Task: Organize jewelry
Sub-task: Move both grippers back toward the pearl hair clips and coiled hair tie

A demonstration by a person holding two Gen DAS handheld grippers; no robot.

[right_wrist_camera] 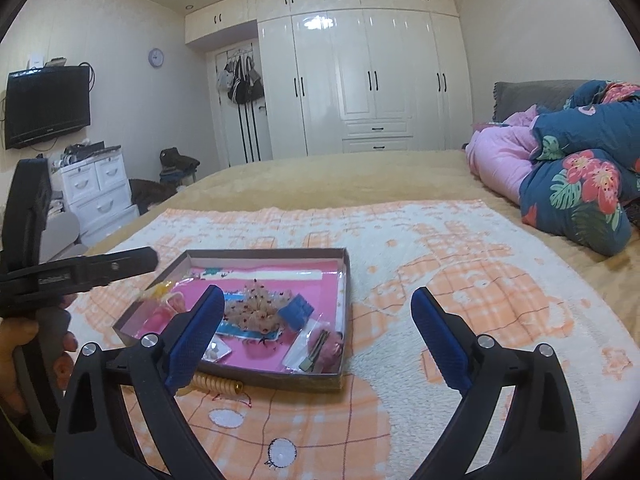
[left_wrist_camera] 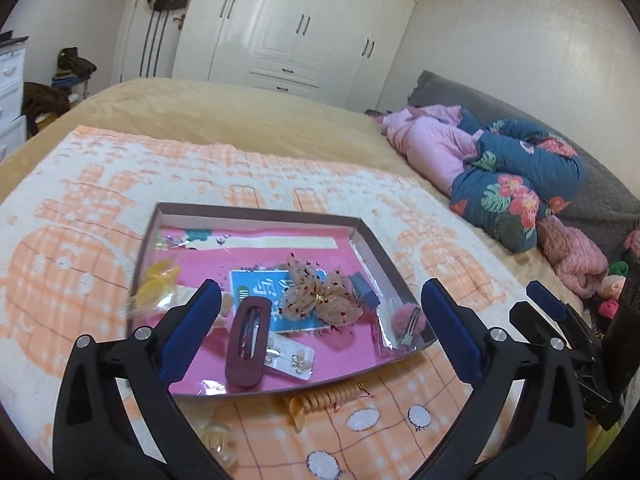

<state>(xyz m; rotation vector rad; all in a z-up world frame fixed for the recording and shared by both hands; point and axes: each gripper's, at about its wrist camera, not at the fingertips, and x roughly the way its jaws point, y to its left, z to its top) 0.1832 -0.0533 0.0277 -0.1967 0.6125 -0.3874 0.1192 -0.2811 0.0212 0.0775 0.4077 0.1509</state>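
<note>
In the left wrist view the left claw [left_wrist_camera: 320,312] hangs released, nothing between its jaws, above the shallow jewelry box [left_wrist_camera: 362,236] on the bed's orange-checked blanket [left_wrist_camera: 80,208]; a maroon hair clip [left_wrist_camera: 246,344] lies near the box's near edge. In the right wrist view the right claw [right_wrist_camera: 318,322] is likewise released and empty, beside the box's right wall.

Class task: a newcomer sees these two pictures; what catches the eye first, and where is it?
A shallow cardboard tray with a pink floor sits on the orange-and-white blanket, a beige sequinned mesh bow at its middle. A dark red oval hair clip lies at its near edge.
</note>
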